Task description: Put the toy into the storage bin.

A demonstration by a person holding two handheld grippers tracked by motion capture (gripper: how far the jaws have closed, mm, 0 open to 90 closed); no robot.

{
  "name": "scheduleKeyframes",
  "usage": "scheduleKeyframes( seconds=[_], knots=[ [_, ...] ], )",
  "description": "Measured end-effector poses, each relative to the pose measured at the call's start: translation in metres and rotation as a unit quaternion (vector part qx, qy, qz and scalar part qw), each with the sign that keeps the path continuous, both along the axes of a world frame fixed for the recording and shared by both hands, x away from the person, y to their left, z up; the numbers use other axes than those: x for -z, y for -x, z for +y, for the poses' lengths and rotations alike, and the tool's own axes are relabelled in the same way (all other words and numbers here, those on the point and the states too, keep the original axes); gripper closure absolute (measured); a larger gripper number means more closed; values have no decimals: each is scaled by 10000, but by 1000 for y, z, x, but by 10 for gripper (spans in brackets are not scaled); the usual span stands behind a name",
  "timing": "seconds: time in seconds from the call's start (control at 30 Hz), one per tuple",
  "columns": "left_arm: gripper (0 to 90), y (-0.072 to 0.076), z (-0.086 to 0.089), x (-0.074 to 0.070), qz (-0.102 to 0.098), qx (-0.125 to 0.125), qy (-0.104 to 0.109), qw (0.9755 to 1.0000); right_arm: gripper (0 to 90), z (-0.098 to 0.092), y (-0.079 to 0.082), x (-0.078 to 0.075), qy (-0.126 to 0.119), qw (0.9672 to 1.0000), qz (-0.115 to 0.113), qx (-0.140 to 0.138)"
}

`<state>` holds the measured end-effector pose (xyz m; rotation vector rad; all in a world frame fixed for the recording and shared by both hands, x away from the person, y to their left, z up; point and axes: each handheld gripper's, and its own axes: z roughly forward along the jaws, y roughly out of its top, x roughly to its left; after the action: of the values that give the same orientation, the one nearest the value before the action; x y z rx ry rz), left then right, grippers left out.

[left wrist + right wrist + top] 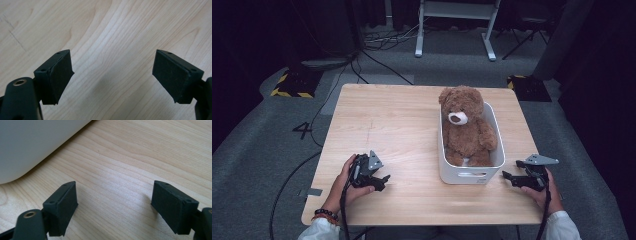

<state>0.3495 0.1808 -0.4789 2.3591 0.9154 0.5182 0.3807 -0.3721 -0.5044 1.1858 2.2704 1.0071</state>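
Note:
A brown teddy bear (pixel 465 126) sits upright inside a white plastic bin (pixel 471 173) on the right half of the wooden table (pixel 402 125). My left gripper (pixel 383 182) rests on the table near the front left, held in a hand, its jaws open and empty. In the left gripper view the open gripper (pixel 113 75) hovers over bare wood. My right gripper (pixel 507 177) lies just right of the bin's front corner, jaws apart with nothing between them. The right gripper view shows the gripper (pixel 113 206) open, with the bin's white wall (pixel 32 142) at upper left.
Past the table's far edge the grey floor carries cables (pixel 377 42) and the white legs of a frame (pixel 454 30). Yellow-black striped pads (pixel 292 85) lie at the back left and back right. Bare wood spreads across the table's left half.

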Motion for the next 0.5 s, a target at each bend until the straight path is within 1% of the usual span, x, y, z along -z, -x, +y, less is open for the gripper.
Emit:
scheduleKeyframes(
  seconds=[0.1, 0.13, 0.2, 0.27, 0.33, 0.4, 0.43, 0.5],
  knots=[
    [167, 1, 1, 5, 45, -14, 7, 10000, 207, 0, 0, 0, 2, 10000, 1, 0],
    [167, 3, 2, 8, 53, -33, 65, 10000, 207, 0, 0, 0, -4, 10000, 2, 1],
    [168, 6, 4, 10, 26, -32, 119, 9999, 207, 0, 0, 0, -1, 10000, -2, 1],
    [167, 8, 5, 12, 31, -87, 236, 9997, 207, 0, 0, 0, -4, 10000, 3, 2],
    [167, 9, 6, 13, 43, -104, 247, 9996, 207, 0, 0, 0, -4, 10000, 3, 3],
    [169, 11, 8, 15, 97, -148, 326, 9993, 207, 0, 0, 0, -1, 10000, -3, 0],
    [168, 12, 10, 17, 162, -172, 358, 9991, 207, 0, 0, 0, 0, 10000, -2, 0],
    [166, 14, 14, 18, 185, -248, 462, 9985, 207, 0, 0, 0, -3, 10000, 1, 3]
  ],
)
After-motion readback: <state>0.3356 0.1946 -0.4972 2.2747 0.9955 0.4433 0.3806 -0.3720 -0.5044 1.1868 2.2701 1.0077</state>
